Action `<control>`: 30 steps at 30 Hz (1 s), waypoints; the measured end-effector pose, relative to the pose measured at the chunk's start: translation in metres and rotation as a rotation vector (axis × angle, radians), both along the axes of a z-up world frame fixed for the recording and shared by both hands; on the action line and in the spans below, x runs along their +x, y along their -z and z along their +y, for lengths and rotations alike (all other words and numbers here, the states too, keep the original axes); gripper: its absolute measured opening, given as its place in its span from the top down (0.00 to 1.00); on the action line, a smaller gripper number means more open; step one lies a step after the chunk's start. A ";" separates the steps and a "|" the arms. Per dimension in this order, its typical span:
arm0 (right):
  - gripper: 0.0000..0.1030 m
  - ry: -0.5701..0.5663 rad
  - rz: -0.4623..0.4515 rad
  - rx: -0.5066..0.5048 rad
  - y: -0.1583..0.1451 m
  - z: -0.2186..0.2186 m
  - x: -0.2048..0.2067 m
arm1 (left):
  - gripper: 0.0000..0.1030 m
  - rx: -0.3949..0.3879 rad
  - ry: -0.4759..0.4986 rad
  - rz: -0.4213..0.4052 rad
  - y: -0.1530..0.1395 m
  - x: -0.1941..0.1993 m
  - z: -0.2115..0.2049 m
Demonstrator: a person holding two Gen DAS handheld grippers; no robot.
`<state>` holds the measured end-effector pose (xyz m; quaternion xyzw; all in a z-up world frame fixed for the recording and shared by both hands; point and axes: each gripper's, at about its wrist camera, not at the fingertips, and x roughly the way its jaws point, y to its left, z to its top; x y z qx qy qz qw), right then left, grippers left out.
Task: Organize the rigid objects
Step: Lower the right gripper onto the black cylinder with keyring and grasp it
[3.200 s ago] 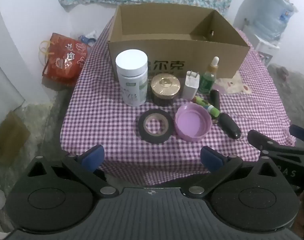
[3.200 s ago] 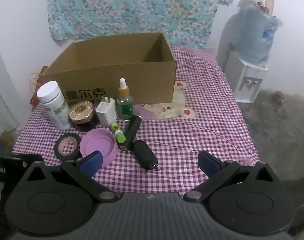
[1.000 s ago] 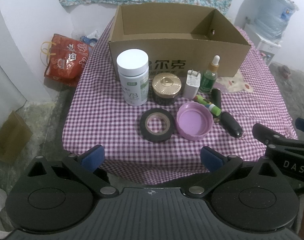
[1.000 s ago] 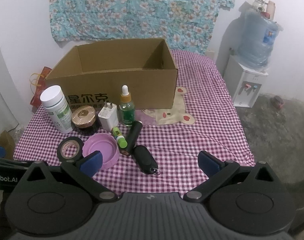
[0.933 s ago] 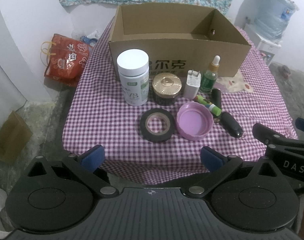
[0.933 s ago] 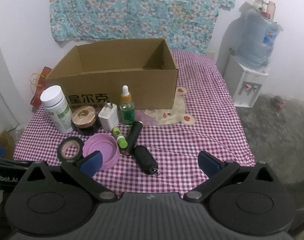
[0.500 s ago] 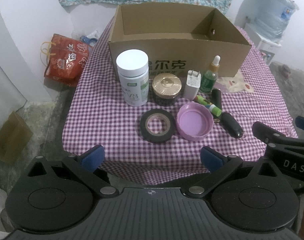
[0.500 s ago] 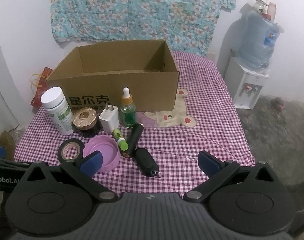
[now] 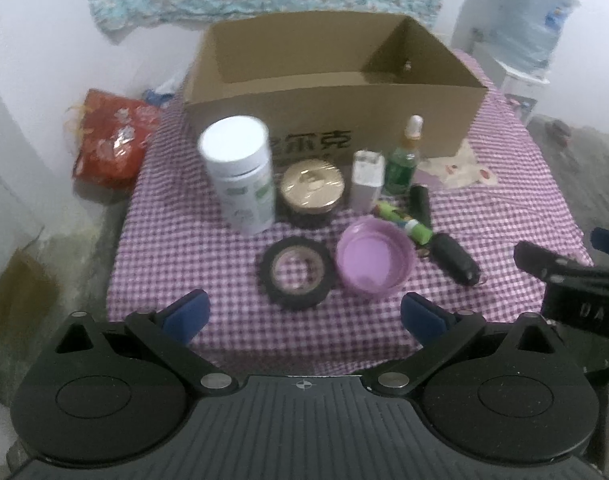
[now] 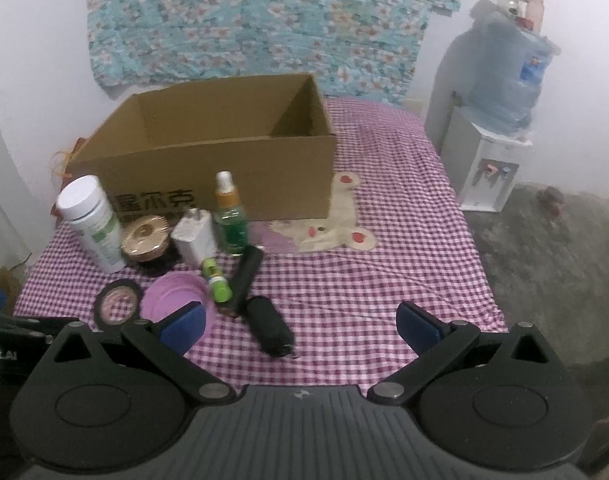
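Compared with the earlier frames, both cameras are brought closer to the objects, which are themselves unmoved. Nearest the left gripper, whose jaws are spread wide and hold nothing, the black tape roll and the purple lid are seen directly ahead, side by side. The right gripper is likewise held wide and empty; the black oblong case lies just ahead of it, between its fingers in the view. Slightly farther, the green-capped tube and a black cylinder are laid together. Beyond these, a row is formed by the white bottle, gold-lidded jar, white charger plug and green dropper bottle. Farthest, the cardboard box stands open on the checked tablecloth; nothing is visible inside. The task is judged barely begun: every item remains to be packed.
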<state>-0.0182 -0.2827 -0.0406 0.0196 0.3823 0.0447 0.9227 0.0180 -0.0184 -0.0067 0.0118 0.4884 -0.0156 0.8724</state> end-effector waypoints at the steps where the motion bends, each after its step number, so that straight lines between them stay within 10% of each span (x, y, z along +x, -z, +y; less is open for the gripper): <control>1: 0.03 0.004 0.005 0.020 0.001 -0.007 0.003 | 0.01 -0.006 0.022 0.000 0.001 0.003 -0.004; 12: 0.37 -0.046 0.226 0.399 0.050 -0.055 0.062 | 0.08 -0.048 0.279 0.044 0.031 0.038 -0.060; 20: 0.53 -0.108 0.336 0.521 0.092 -0.053 0.090 | 0.40 -0.076 0.394 0.146 0.062 0.061 -0.092; 30: 0.70 -0.161 0.429 0.641 0.103 -0.059 0.100 | 0.48 -0.059 0.446 0.160 0.069 0.071 -0.109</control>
